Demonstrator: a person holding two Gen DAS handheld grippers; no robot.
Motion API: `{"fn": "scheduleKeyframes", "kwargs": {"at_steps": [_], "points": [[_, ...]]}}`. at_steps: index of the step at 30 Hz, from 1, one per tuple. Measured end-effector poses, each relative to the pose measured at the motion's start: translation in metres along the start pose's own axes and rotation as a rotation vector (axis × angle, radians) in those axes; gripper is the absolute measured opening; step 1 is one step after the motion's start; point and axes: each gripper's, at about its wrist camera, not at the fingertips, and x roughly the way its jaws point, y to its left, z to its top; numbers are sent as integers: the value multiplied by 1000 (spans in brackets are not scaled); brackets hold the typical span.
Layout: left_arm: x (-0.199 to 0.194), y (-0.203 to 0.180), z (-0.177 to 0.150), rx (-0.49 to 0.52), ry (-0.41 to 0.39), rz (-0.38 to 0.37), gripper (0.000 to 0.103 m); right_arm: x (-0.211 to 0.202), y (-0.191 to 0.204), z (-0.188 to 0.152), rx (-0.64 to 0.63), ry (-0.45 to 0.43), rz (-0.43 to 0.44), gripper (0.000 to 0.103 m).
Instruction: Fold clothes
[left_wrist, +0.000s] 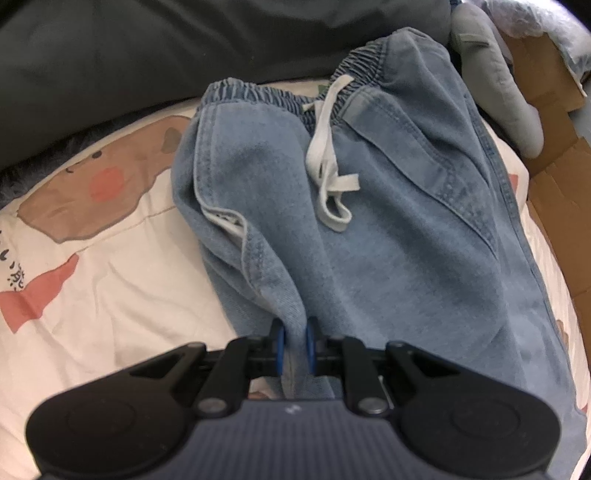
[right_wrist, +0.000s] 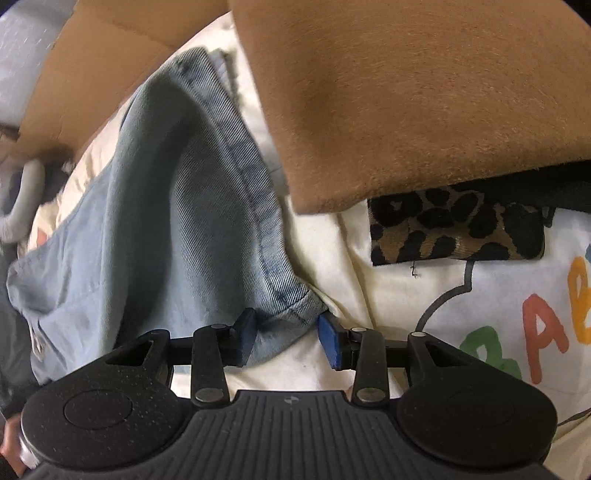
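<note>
Here the jeans (left_wrist: 388, 229) lie on the printed sheet (left_wrist: 110, 295), waistband and drawstring (left_wrist: 328, 155) far from the left gripper (left_wrist: 295, 345), whose pads pinch a ridge of denim. The right gripper (right_wrist: 286, 338) has its jaws half spread astride the hem corner (right_wrist: 295, 306), pads not yet pressing. Best to close on that hem fully, then move both hands together, keeping the cloth taut and clear of the tan cloth (right_wrist: 424, 92).

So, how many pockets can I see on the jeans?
2: the left pocket, white lining showing, and the right pocket, below the waistband. Others may be hidden.
</note>
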Motion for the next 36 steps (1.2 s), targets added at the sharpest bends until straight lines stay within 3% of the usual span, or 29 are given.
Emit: {"fn": "scheduleKeyframes", "kwargs": {"at_steps": [4,11,20,29,35,36], "points": [[1,2,-1,0,3,0,13,-2,0,4,44,-15,30,43],[2,7,-2,3,8,-7,13,-31,16,0,10,-38,117,41],[4,6,-4,2,12,3,13,-35,-3,13,104,-77,308,41],[6,4,-6,-12,14,21,13,27,-13,5,149,38,199,41],[8,3,-6,-18,14,18,14,16,-29,-4,218,4,251,41],[8,3,-6,-21,14,18,14,14,-32,-4,244,-17,272,35]]}}
